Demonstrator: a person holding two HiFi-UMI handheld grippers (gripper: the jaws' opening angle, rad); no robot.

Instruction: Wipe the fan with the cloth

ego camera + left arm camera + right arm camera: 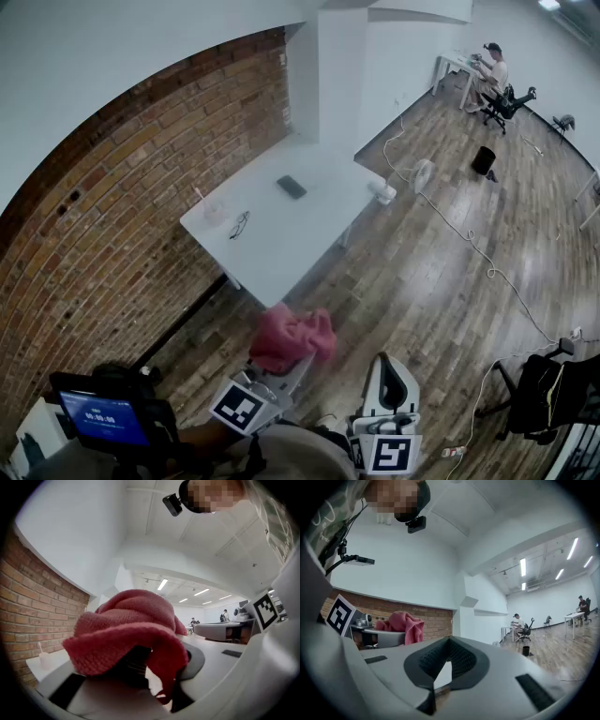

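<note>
A crumpled pink cloth (292, 337) hangs over the tip of my left gripper (286, 364), whose jaws are shut on it. In the left gripper view the cloth (126, 630) fills the middle and hides most of the pads. My right gripper (389, 364) is beside it, shut with nothing between its pads (454, 660). From the right gripper view the cloth (404, 623) shows on the left. A small white fan (422, 174) stands on the wooden floor far ahead, beyond the table's right end. Both grippers are well short of it.
A white table (281, 248) stands ahead by the brick wall, with a phone (292, 187), glasses (239, 224) and a cup (214, 210). A cable (487, 267) crosses the floor. A black bin (484, 160), a dark chair (548, 389) and a seated person (490, 70) are further off.
</note>
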